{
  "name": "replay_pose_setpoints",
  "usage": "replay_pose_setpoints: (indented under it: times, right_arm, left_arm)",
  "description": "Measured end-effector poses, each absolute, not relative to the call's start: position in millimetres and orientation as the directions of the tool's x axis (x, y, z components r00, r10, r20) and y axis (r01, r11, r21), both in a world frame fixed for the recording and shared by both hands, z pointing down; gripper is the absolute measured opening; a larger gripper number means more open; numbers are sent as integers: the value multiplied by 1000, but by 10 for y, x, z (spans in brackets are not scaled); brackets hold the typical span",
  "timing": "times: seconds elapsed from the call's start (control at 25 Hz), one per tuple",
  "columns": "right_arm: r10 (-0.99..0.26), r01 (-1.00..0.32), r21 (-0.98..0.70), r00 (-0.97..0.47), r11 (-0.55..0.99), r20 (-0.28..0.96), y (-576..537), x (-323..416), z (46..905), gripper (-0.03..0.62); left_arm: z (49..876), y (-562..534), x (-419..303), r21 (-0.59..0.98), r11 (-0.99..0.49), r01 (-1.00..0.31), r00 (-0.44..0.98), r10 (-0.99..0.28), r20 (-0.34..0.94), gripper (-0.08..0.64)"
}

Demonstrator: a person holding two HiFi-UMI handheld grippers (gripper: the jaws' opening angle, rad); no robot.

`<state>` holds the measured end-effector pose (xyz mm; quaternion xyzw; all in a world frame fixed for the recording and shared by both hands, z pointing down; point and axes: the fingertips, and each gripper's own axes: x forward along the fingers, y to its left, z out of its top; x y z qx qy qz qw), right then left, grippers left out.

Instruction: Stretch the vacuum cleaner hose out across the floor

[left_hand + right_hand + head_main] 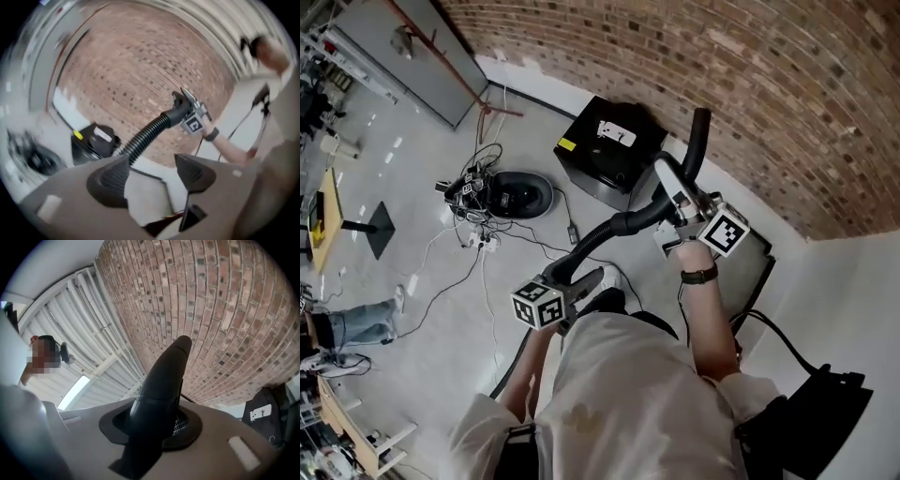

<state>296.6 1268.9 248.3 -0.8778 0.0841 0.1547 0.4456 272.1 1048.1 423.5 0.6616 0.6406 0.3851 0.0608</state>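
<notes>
The black ribbed vacuum hose (600, 239) rises off the floor and ends in a rigid curved handle tube (694, 141). My right gripper (680, 211) is shut on that tube; in the right gripper view the tube (164, 380) sits clamped between the jaws (157, 427). My left gripper (579, 281) is lower on the hose with its jaws open. In the left gripper view the hose (145, 138) passes the left pad (110, 180) without being pinched by the left gripper (152, 176). The black box-shaped vacuum cleaner (605, 150) stands by the brick wall.
A round black-and-white device (520, 194) lies among tangled cables (473, 239) on the grey floor. The brick wall (750, 84) runs along the back. A black bag (816, 412) sits at lower right. A person's legs (356, 323) and a table (323, 220) are at far left.
</notes>
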Motion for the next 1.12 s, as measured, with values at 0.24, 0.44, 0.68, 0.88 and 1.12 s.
replay_pose_setpoints:
  times: [0.24, 0.44, 0.68, 0.88, 1.12]
  right_arm:
    - [-73, -335, -802, 935, -494, -346, 12683, 3148, 2267, 104]
    - [-247, -364, -773, 930, -520, -272, 12840, 3413, 2348, 106]
    - [-733, -625, -710, 640, -325, -228, 12289, 3663, 2174, 126]
    - [-960, -809, -588, 159, 7, -229, 11285, 3028, 1961, 131]
    - [-930, -815, -454, -278, 361, -239, 10205, 1740, 1563, 150]
  left_arm:
    - [4102, 10688, 3113, -63, -235, 970, 232, 819, 525, 439]
    - [4711, 11236, 3078, -180, -333, 926, 362, 640, 678, 156]
    - [4654, 11381, 2700, -148, -658, 738, 556, 469, 687, 152]
    - [4570, 11007, 2042, -160, -890, 428, 702, 216, 679, 152]
    - [4274, 10204, 1017, -200, -979, 32, 795, -96, 599, 160]
